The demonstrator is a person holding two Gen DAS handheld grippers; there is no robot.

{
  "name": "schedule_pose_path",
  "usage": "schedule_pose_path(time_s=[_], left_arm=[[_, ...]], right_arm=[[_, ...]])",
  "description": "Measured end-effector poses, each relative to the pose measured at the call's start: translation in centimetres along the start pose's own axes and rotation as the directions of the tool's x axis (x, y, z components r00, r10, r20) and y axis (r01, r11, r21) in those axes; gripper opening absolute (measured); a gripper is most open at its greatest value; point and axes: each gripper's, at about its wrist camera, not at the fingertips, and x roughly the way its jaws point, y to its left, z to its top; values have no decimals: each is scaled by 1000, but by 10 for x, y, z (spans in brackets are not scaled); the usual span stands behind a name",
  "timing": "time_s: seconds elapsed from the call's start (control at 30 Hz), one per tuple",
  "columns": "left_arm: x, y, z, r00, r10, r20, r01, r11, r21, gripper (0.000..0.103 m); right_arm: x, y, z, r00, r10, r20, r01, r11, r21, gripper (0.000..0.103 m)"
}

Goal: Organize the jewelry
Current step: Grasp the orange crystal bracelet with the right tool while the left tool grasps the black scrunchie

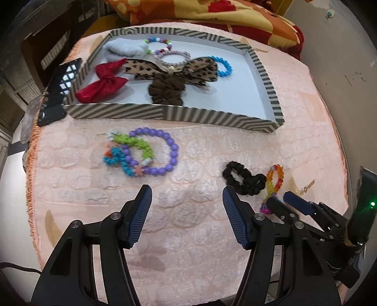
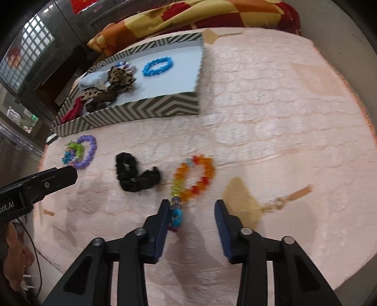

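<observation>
A striped tray (image 1: 174, 114) (image 2: 132, 110) holds a red bow (image 1: 103, 82), a leopard bow (image 1: 169, 68), a brown scrunchie (image 1: 167, 90), a blue bead bracelet (image 1: 223, 66) (image 2: 157, 64) and other pieces. On the pink cloth lie a purple bead bracelet (image 1: 165, 153) (image 2: 90, 150) tangled with green and teal braided bands (image 1: 132, 143), a black scrunchie (image 1: 243, 177) (image 2: 135, 175) and an orange bead bracelet (image 1: 274, 179) (image 2: 195, 176). My left gripper (image 1: 187, 191) is open, short of the purple bracelet. My right gripper (image 2: 193, 206) (image 1: 280, 200) is open at the orange bracelet's near, beaded end.
A black phone (image 1: 60, 90) lies left of the tray. A patterned orange and red blanket (image 1: 212, 14) (image 2: 188, 14) is bunched behind the tray. The pink cloth (image 1: 188, 247) covers the table; its edges fall off left and right.
</observation>
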Motion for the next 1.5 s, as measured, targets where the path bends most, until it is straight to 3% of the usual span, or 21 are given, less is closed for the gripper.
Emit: schedule_pose_path(time_s=[0.37, 0.5, 0.93, 1.0, 1.07, 1.17, 1.3, 1.37, 1.5], left_arm=[[26, -45, 10, 1000, 3, -29, -1, 998, 67, 66], [36, -48, 13, 999, 28, -35, -26, 998, 60, 66], [62, -53, 15, 997, 49, -67, -43, 996, 84, 65], [64, -54, 14, 997, 38, -63, -32, 996, 81, 54], [64, -54, 15, 998, 40, -44, -35, 995, 92, 29], [67, -54, 18, 998, 29, -49, -24, 994, 110, 14], [64, -46, 20, 999, -6, -48, 11, 994, 112, 9], [58, -42, 21, 999, -16, -42, 21, 992, 121, 8], [48, -35, 19, 999, -31, -30, 34, 991, 129, 7]], right_arm=[[0, -17, 1, 999, 30, -14, -29, 998, 52, 36], [-2, -16, 1, 999, 46, -17, -45, 997, 56, 42], [-5, -16, 1, 998, 59, -22, -58, 996, 64, 44], [-5, -14, 1, 998, 63, -23, -62, 996, 58, 45], [-6, -13, 1, 998, 66, -19, -65, 996, 56, 45], [-3, -10, 2, 997, 77, -20, -76, 996, 54, 45], [4, -4, 4, 995, 94, -10, -94, 994, 56, 44], [7, -3, 5, 994, 106, 3, -106, 993, 57, 30], [12, -2, 5, 991, 132, 12, -132, 989, 67, 14]])
